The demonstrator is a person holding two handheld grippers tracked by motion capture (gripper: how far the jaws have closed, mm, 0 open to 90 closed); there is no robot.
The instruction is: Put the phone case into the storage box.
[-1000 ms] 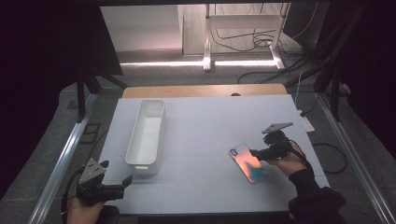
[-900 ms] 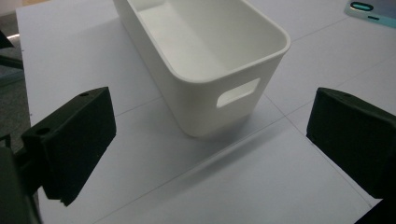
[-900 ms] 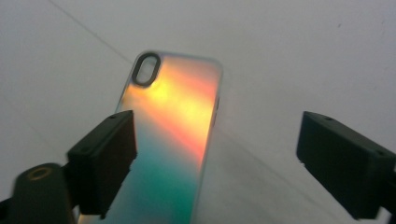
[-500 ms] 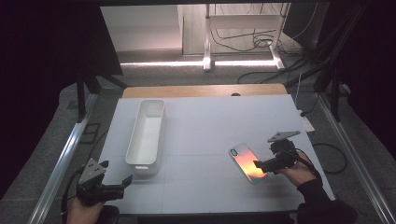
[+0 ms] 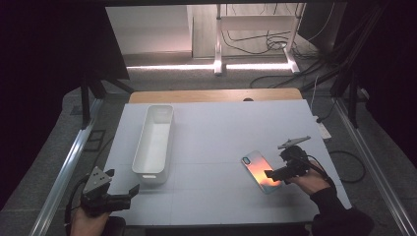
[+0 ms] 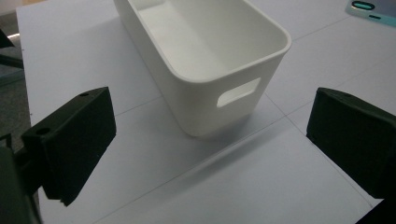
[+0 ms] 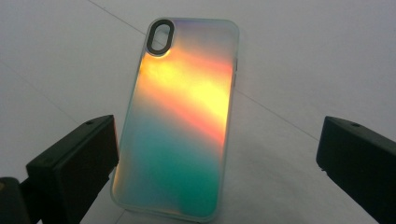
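An iridescent orange-to-teal phone case [image 7: 180,121] lies near a plain white bin [image 5: 154,142].

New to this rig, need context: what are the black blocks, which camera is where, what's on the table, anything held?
A person holds a handheld two-jaw tool in each hand. The high view looks down on the white table; the other two cameras ride on the tools, so the black blocks are their jaws. The left tool is open, facing a white bin. The right tool has just been opening; its jaws stand apart on either side of an iridescent phone case lying flat. Nothing is held.
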